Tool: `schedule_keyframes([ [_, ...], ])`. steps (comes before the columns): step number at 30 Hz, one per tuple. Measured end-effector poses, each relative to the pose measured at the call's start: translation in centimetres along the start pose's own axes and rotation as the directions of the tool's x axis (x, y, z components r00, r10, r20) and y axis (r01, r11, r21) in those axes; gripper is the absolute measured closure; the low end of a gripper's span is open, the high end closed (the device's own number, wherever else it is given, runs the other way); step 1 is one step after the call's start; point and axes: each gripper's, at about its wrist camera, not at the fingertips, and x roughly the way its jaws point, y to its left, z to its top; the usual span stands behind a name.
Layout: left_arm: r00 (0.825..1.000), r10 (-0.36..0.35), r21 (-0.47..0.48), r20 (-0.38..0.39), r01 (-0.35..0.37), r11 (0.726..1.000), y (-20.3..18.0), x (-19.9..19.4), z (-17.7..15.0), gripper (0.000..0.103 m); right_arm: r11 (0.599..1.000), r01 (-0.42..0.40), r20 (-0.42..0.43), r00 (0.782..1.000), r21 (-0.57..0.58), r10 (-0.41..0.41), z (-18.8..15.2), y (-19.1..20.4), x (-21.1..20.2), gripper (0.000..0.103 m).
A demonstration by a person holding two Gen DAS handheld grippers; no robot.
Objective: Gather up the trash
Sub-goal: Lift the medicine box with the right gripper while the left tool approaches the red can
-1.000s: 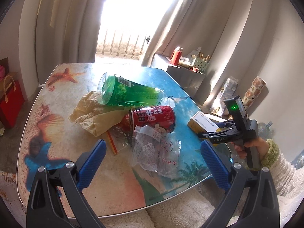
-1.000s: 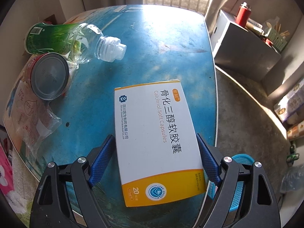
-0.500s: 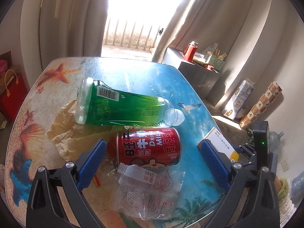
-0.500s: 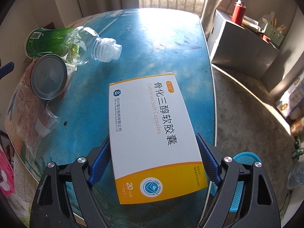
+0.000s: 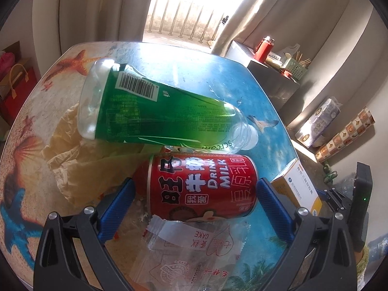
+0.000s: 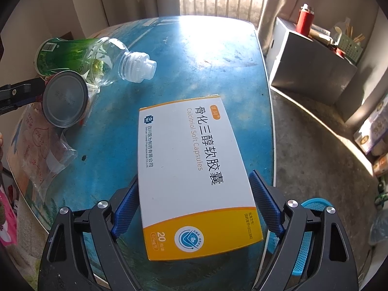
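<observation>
A red milk can (image 5: 203, 186) lies on its side on the beach-print table (image 5: 169, 58). My left gripper (image 5: 196, 194) is open and straddles the can, one blue pad near each end. Behind the can lies a green-labelled plastic bottle (image 5: 155, 111), with crumpled brown paper (image 5: 80, 160) to its left. A clear cake wrapper (image 5: 194, 249) lies just in front of the can. My right gripper (image 6: 194, 194) is shut on a white and orange medicine box (image 6: 191, 169) at the table's right edge, with both pads against its long sides.
A blue mesh basket (image 6: 308, 208) stands on the floor below the table's right edge. A grey cabinet (image 6: 312, 65) with a red flask (image 6: 305, 20) stands against the wall. Paper rolls (image 5: 320, 121) lean by the wall. A red bag (image 5: 17, 92) stands to the left.
My left gripper has come forward and down over the trash pile, so the red can now sits between its fingers. The right gripper has hardly moved; the box has shifted slightly.
</observation>
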Motion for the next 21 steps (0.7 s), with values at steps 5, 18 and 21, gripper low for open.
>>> schedule_keyframes([
  [5,1.000,-0.003,-0.015,-0.008,0.003,1.000,0.34,0.04,0.17,0.006,1.000,0.000,0.006,1.000,-0.001,0.000,-0.06,0.18,-0.05,0.018],
  [18,0.999,-0.029,-0.050,-0.033,0.028,0.998,0.27,0.71,0.67,0.006,1.000,0.014,0.015,1.000,0.003,-0.014,-0.13,0.65,-0.11,0.018],
  [21,0.999,-0.038,-0.059,-0.038,0.036,0.998,0.30,0.79,0.66,0.007,1.000,0.015,0.017,1.000,0.005,-0.015,-0.10,0.65,-0.16,0.018],
])
